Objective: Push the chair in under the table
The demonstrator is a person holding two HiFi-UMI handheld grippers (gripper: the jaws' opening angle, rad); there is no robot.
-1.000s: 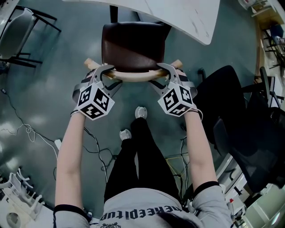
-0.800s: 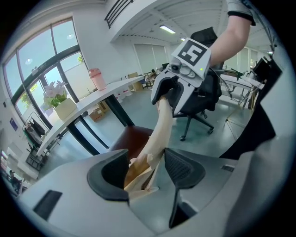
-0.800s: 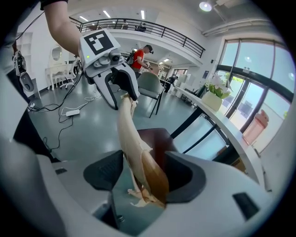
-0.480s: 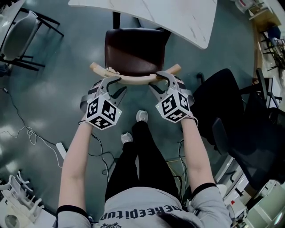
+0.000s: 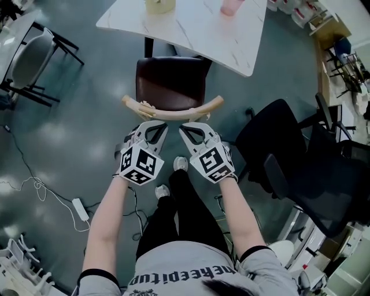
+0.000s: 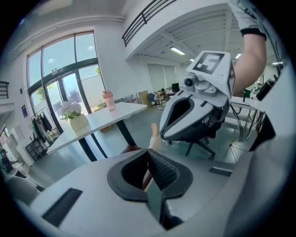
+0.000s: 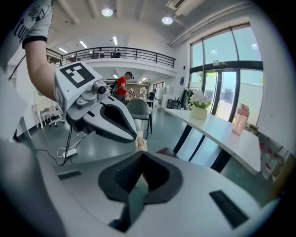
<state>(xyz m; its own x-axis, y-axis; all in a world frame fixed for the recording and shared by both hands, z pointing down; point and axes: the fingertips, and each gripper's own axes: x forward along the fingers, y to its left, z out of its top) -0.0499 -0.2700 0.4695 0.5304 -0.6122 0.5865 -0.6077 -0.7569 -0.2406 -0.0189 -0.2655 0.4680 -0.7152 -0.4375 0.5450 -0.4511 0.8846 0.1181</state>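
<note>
The chair has a dark brown seat (image 5: 169, 82) and a curved pale wooden backrest (image 5: 173, 113). Its front is tucked under the white table (image 5: 196, 32). My left gripper (image 5: 156, 126) and right gripper (image 5: 192, 128) hover side by side just short of the backrest, touching nothing. Both are shut and empty. In the left gripper view the shut jaws (image 6: 149, 155) point past a backrest end (image 6: 154, 135), with the right gripper (image 6: 196, 111) alongside. In the right gripper view the shut jaws (image 7: 140, 162) face the other backrest end (image 7: 141, 141) and the table (image 7: 217, 132).
A black office chair (image 5: 300, 167) stands close on the right and a grey chair (image 5: 29, 49) at the upper left. Cables and a power strip (image 5: 81, 208) lie on the floor at the left. A plant pot (image 5: 160, 4) and a pink bottle (image 5: 234, 6) stand on the table.
Both grippers have let go of the backrest, drawn back toward the person and closed their jaws. The chair has stayed at the table.
</note>
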